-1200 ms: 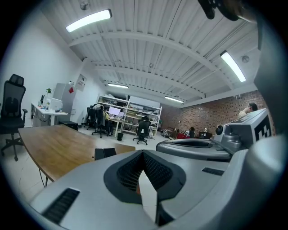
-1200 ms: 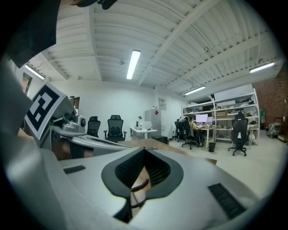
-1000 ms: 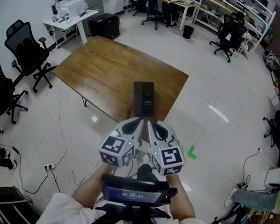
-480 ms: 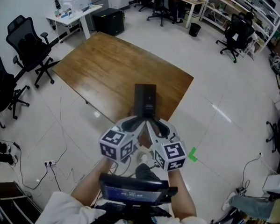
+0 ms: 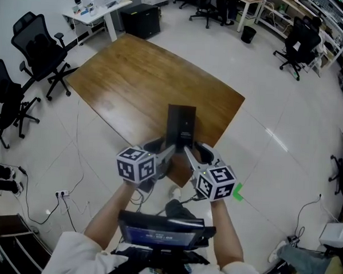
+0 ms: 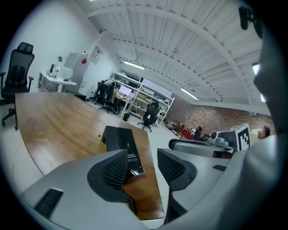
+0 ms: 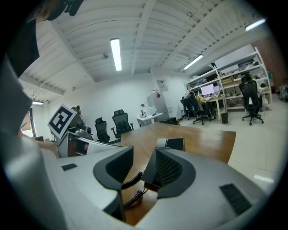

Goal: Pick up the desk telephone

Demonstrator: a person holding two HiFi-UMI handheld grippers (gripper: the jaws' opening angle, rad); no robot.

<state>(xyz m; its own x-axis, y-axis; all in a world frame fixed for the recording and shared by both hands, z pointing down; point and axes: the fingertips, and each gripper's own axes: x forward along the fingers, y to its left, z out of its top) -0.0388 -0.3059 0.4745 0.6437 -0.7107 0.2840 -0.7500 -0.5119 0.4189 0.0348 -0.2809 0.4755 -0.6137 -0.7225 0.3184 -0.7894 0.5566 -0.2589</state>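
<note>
Lowering toward the near edge of the brown wooden surface [image 5: 134,74], my left hand-held gripper [image 5: 162,150] has just spread its jaws, empty. The black slab-shaped desk telephone [image 5: 180,125] lies just ahead. My right hand-held gripper [image 5: 196,154] has likewise opened, empty, so I judge the grasp imminent.

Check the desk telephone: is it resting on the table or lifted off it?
Resting on the table. The desk telephone lies flat on the wooden table by its near edge, its coiled cord trailing beside it.
</note>
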